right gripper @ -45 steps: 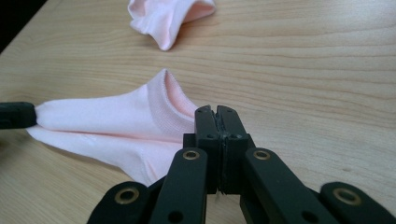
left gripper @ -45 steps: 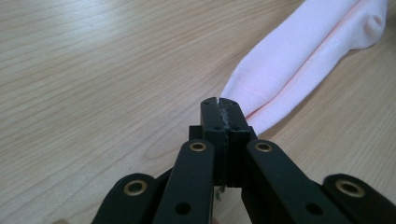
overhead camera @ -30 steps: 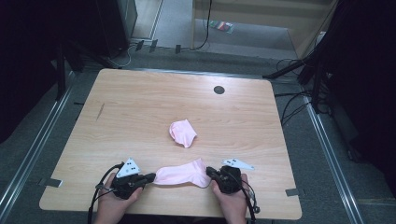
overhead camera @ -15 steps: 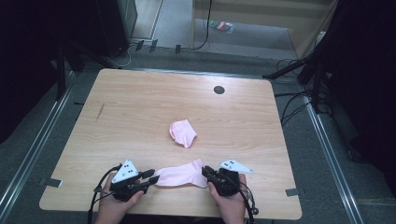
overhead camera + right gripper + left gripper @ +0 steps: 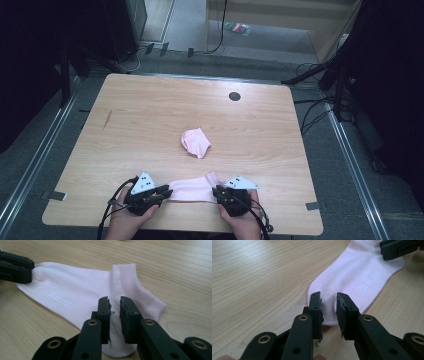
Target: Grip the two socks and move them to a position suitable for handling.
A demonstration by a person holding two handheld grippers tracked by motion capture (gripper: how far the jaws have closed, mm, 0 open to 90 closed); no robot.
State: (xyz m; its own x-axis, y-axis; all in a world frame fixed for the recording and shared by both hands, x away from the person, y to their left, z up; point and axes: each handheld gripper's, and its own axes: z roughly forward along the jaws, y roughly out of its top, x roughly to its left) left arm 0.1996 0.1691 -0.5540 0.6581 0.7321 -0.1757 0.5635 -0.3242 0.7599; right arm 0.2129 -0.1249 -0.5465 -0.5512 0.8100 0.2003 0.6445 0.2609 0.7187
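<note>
- Left gripper [image 5: 165,192] low at the table's [image 5: 150,115] near edge, pointing right at the flat pink sock's [image 5: 192,189] toe; jaws slightly apart after just opening, toe between them unpinched.
- Right gripper [image 5: 216,191] mirrors it at the heel; jaws just parted, were clamped earlier.
- Sock's white print unreadable.
- Balled sock [image 5: 196,142] sits mid-table.
</note>
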